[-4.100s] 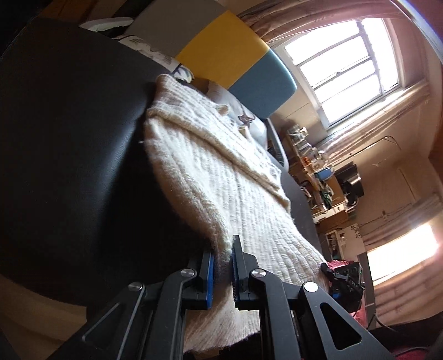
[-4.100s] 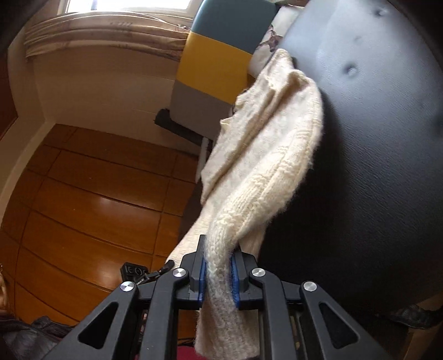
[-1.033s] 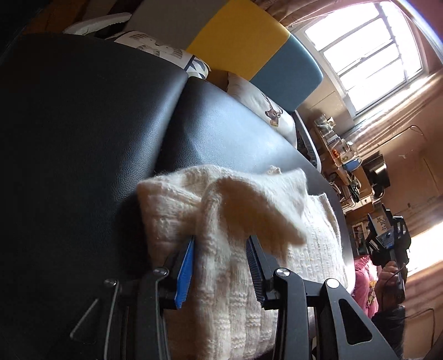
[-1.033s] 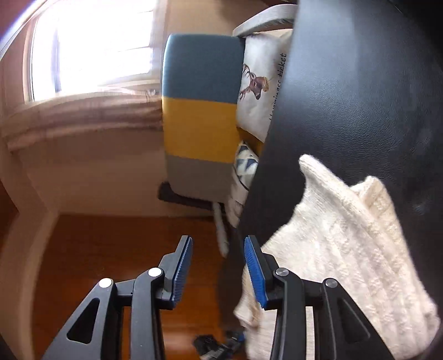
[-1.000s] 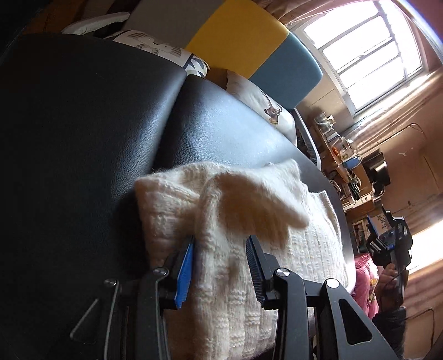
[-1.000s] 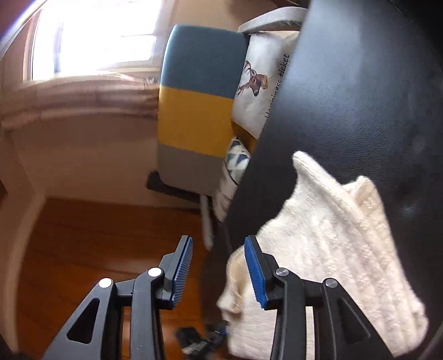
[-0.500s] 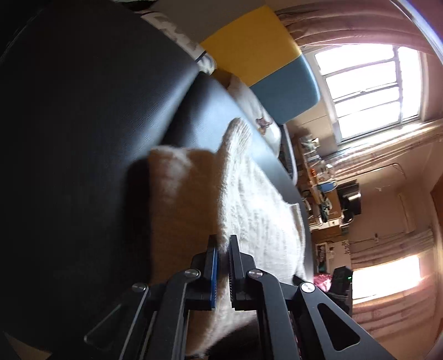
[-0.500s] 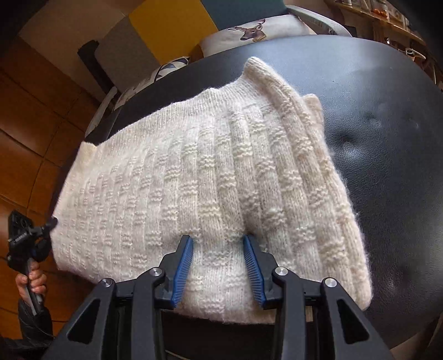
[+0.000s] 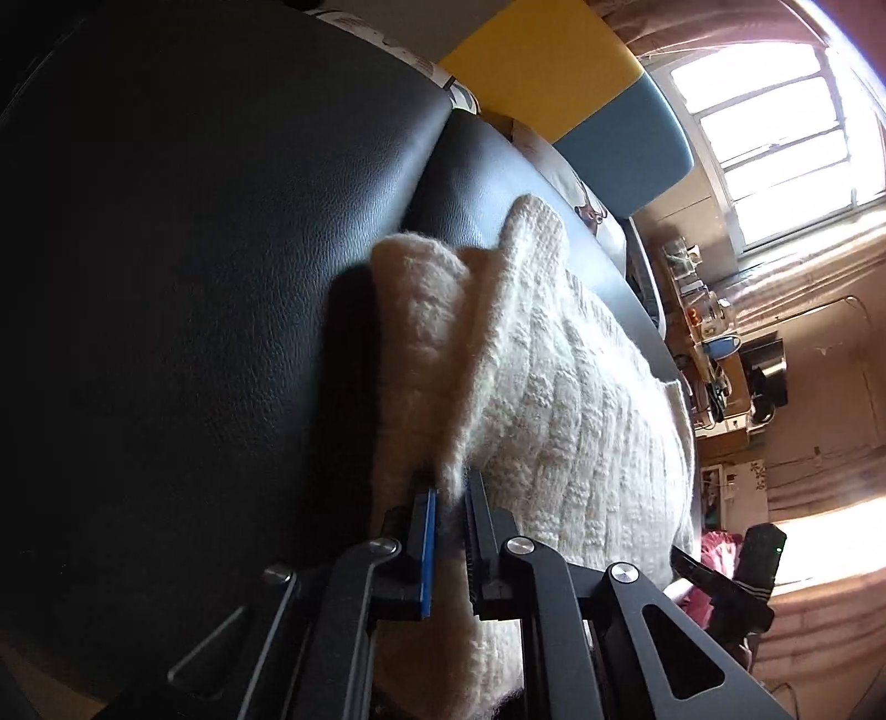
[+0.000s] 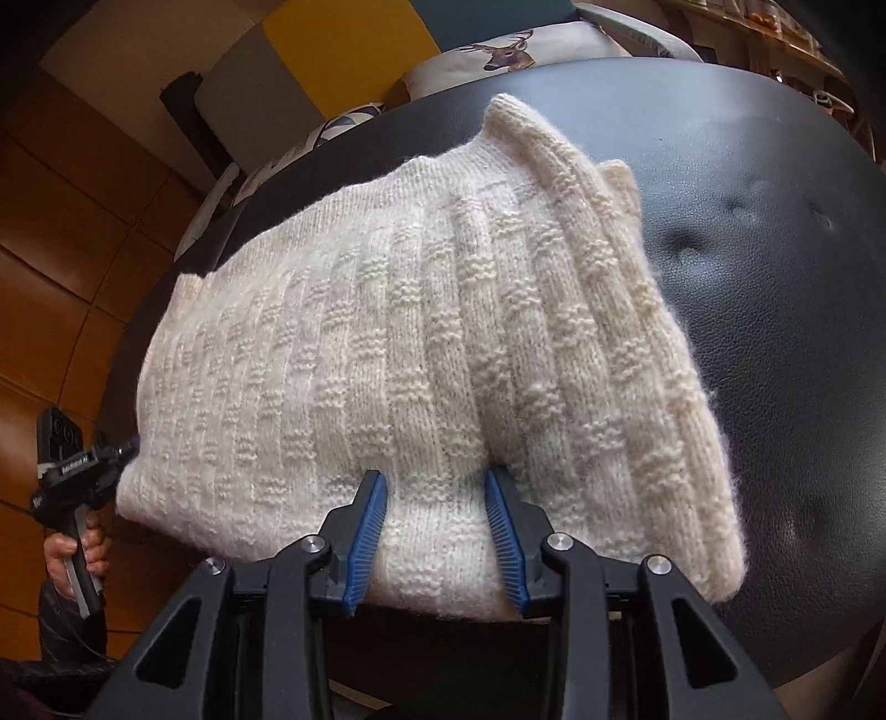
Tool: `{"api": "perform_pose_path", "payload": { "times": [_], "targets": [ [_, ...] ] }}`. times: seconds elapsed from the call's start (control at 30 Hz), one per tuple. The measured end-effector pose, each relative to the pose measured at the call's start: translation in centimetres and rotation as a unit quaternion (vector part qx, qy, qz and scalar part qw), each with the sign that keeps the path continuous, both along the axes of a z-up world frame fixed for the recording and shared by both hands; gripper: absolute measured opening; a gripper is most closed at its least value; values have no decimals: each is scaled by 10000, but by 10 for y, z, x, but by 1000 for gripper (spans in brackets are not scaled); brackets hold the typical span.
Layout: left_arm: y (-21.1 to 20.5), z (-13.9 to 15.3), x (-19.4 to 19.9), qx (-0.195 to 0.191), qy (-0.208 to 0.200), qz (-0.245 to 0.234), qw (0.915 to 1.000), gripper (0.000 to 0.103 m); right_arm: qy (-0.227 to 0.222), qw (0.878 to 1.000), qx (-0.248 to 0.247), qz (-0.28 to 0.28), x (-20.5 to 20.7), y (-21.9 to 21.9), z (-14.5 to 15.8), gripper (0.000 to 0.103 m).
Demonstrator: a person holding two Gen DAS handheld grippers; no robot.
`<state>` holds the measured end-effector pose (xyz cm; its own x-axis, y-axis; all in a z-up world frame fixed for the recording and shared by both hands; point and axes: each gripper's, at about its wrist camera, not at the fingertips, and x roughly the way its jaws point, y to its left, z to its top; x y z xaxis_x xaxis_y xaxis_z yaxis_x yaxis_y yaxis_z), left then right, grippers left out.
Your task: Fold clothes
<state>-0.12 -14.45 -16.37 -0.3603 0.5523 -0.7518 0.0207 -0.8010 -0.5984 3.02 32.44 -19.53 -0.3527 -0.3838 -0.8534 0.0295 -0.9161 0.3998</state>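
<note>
your left gripper (image 9: 449, 498) pinches the sweater's (image 10: 421, 343) edge; your right gripper (image 10: 437, 493) straddles its near fold, jaws spread. deer pillow (image 10: 498, 52) lies beyond; no writing readable.

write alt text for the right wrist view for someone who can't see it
A folded cream knit sweater lies on a black leather seat, with the right gripper at its near edge, blue pads either side of a bulge of knit. Behind are a deer-print cushion and a wooden floor.
</note>
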Motion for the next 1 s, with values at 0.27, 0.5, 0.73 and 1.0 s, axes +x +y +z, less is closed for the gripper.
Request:
{"api": "perform_pose_path", "payload": {
  "times": [0.27, 0.5, 0.73, 1.0],
  "targets": [
    [2, 19, 8, 456, 60, -445, 9979, 25, 80, 9999, -116, -62, 28, 8, 4, 35],
    [-1, 12, 33, 928, -32, -348, 9951, 8, 546, 9974, -452, -104, 10, -4, 33, 36],
    [-4, 28, 58, 738, 152, -440, 9962, 5, 380, 9982, 431, 184, -13, -30, 20, 36],
    [-16, 21, 62, 579, 161, -78, 9982, 11, 364, 9992, 166, 31, -5, -5, 24, 36]
  ]
}}
